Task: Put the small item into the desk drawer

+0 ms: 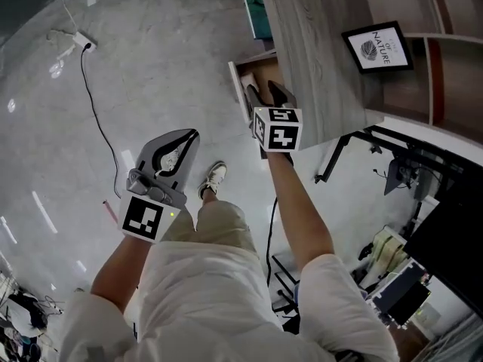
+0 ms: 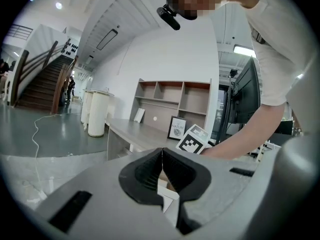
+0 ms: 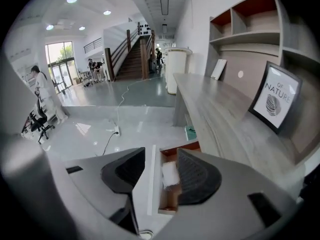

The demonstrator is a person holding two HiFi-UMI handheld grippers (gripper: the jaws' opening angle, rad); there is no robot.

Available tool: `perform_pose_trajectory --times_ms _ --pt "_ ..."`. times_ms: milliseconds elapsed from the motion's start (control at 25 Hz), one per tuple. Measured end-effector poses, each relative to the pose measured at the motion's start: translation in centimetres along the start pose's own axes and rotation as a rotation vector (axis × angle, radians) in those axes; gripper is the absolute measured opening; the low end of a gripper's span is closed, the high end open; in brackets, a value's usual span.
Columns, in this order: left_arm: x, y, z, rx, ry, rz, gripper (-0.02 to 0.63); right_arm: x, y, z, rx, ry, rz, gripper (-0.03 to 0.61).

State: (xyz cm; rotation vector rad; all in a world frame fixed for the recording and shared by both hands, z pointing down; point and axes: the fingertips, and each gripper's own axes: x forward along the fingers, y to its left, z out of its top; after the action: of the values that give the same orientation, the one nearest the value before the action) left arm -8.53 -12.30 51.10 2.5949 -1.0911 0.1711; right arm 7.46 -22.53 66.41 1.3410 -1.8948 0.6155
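Note:
The desk drawer (image 1: 240, 89) stands pulled out under the wooden desk (image 1: 309, 44). My right gripper (image 1: 264, 89) hovers just over it, open. In the right gripper view a small white item (image 3: 170, 175) lies inside the brown drawer (image 3: 168, 205), below the gap between the jaws and close to the right finger (image 3: 197, 176); the pads do not press on it. My left gripper (image 1: 190, 134) hangs lower left over the floor, shut and empty. In the left gripper view its tips (image 2: 161, 154) meet, and the right gripper's marker cube (image 2: 194, 139) shows beyond them.
A framed picture (image 1: 377, 47) stands on the desk by the shelves. A teal object (image 1: 256, 13) lies on the floor beside the desk. A cable (image 1: 94, 104) runs from a power strip (image 1: 79, 42). My shoe (image 1: 215, 178) and black equipment (image 1: 400, 176) are nearby.

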Motion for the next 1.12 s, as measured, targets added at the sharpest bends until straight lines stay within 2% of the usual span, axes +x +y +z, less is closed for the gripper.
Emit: perform_pose_trajectory --times_ms 200,440,840,960,1120 --pt "-1.3 -3.0 2.2 0.032 -0.023 0.016 0.010 -5.0 -1.4 0.5 0.053 -0.065 0.000 0.136" --pt "-2.0 -6.7 6.3 0.099 -0.070 0.019 0.009 -11.4 -3.9 1.5 0.108 -0.158 -0.007 0.001" --pt "-3.5 -9.4 12.3 0.211 -0.106 0.074 0.009 -21.0 -7.5 5.8 0.156 -0.389 0.009 -0.003" --pt "-3.5 -10.3 13.7 0.263 -0.119 0.069 0.009 -23.5 -8.7 7.4 0.164 -0.459 -0.005 -0.003" --pt "-3.1 -12.0 15.7 0.293 -0.132 0.061 0.009 -27.0 -10.3 9.5 0.163 -0.550 -0.022 -0.003"
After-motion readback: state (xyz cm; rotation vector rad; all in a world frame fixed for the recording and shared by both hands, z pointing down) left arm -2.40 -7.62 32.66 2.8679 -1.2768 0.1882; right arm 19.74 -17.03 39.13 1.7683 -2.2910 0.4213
